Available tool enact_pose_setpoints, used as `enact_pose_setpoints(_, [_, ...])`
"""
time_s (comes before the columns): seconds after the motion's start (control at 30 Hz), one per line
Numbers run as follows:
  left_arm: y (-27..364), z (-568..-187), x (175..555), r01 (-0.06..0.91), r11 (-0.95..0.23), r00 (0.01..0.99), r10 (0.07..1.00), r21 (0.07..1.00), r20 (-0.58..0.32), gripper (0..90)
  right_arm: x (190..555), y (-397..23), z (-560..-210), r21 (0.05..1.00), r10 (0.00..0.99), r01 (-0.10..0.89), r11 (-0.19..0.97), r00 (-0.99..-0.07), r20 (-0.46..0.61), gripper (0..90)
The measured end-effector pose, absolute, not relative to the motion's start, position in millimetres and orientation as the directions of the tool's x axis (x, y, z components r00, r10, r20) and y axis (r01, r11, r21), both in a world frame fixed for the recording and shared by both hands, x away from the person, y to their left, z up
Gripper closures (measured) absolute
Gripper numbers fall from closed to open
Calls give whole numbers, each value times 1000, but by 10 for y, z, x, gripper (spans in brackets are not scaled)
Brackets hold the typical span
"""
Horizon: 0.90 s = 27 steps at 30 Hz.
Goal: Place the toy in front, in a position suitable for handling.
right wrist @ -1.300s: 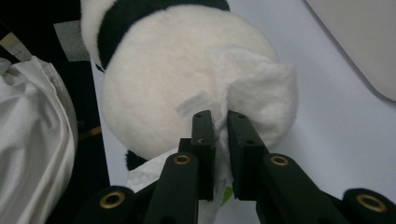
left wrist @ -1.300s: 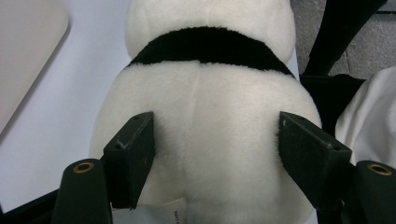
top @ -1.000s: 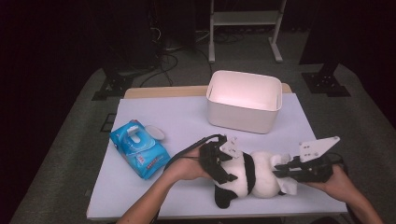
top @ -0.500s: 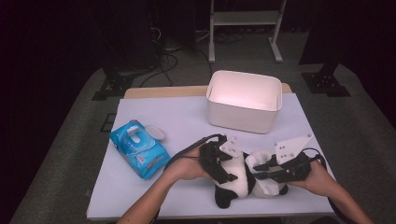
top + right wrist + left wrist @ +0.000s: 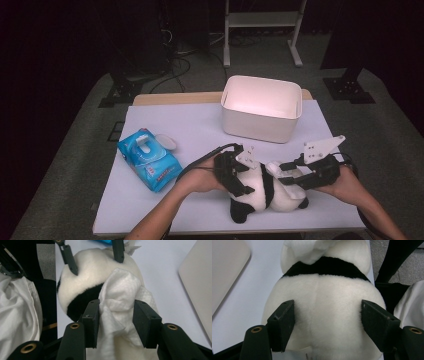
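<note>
Toy panda (image 5: 260, 192) squeezed by left gripper (image 5: 235, 172). Right gripper (image 5: 287, 172) jaws just opened half wide; white wipe (image 5: 120, 302) let loose on panda's back.

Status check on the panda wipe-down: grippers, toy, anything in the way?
Left gripper clamped on panda. Right gripper jaws just opening, wipe between them. White bin behind, clear.

Quick count from where I'm standing — one table (image 5: 165, 200), white on top. On it: one plush panda (image 5: 260, 192), one white wipe (image 5: 120, 297) draped over the panda, one blue pack of wet wipes (image 5: 148, 159), and one white bin (image 5: 261, 108). Two handheld grippers — a left gripper (image 5: 241, 176) and a right gripper (image 5: 289, 170) — each with two black jaws.
</note>
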<state>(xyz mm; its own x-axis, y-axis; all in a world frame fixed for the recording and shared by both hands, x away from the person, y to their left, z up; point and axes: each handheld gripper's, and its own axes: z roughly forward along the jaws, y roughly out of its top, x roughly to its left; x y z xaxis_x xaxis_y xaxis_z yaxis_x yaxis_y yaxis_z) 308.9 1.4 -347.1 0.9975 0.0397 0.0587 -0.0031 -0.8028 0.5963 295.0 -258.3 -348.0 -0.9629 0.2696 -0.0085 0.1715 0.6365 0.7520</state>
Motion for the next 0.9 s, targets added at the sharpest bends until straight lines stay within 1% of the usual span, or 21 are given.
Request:
enact_pose_setpoints(0.1, [7, -3469, 3080, -8, -807, 997, 36, 591, 63, 285, 3014, -2498, -3514, 741, 268, 178, 647, -964, -3, 557])
enact_pose_setpoints(0.2, [2, -3471, 3073, -10, -807, 997, 35, 591, 64, 284, 3074, -2384, -3547, 730, 258, 179, 660, -966, 4, 579])
enact_pose_setpoints(0.27, [3, -3474, 3071, -9, -806, 997, 36, 591, 64, 284, 3103, -2305, -3570, 728, 252, 179, 662, -968, 9, 615])
enact_pose_setpoints(0.33, [7, -3475, 3071, -9, -808, 997, 35, 589, 63, 283, 3120, -2241, -3580, 735, 239, 171, 656, -971, 12, 682])
enact_pose_setpoints(0.43, [19, -3481, 3066, -14, -806, 998, 30, 592, 64, 282, 3084, -2176, -3584, 735, 207, 132, 665, -978, -11, 752])
enact_pose_setpoints(0.47, [20, -3484, 3061, -13, -804, 997, 33, 595, 66, 283, 3067, -2174, -3577, 736, 198, 125, 665, -980, -13, 762])
enact_pose_setpoints(0.53, [23, -3483, 3059, -10, -802, 997, 38, 597, 67, 282, 3022, -2175, -3556, 741, 174, 117, 662, -985, 0, 769])
enact_pose_setpoints(0.63, [29, -3479, 3069, -11, -801, 997, 37, 598, 68, 282, 2910, -2180, -3543, 730, 140, 88, 678, -990, -11, 773])
enact_pose_setpoints(0.8, [58, -3427, 3055, -13, -791, 996, 45, 612, 79, 275, 2864, -2283, -3584, 710, 172, 114, 695, -985, -10, 781])
enact_pose_setpoints(0.9, [107, -3363, 3048, -7, -790, 995, 54, 613, 81, 274, 2877, -2371, -3599, 706, 192, 115, 699, -981, -30, 782])
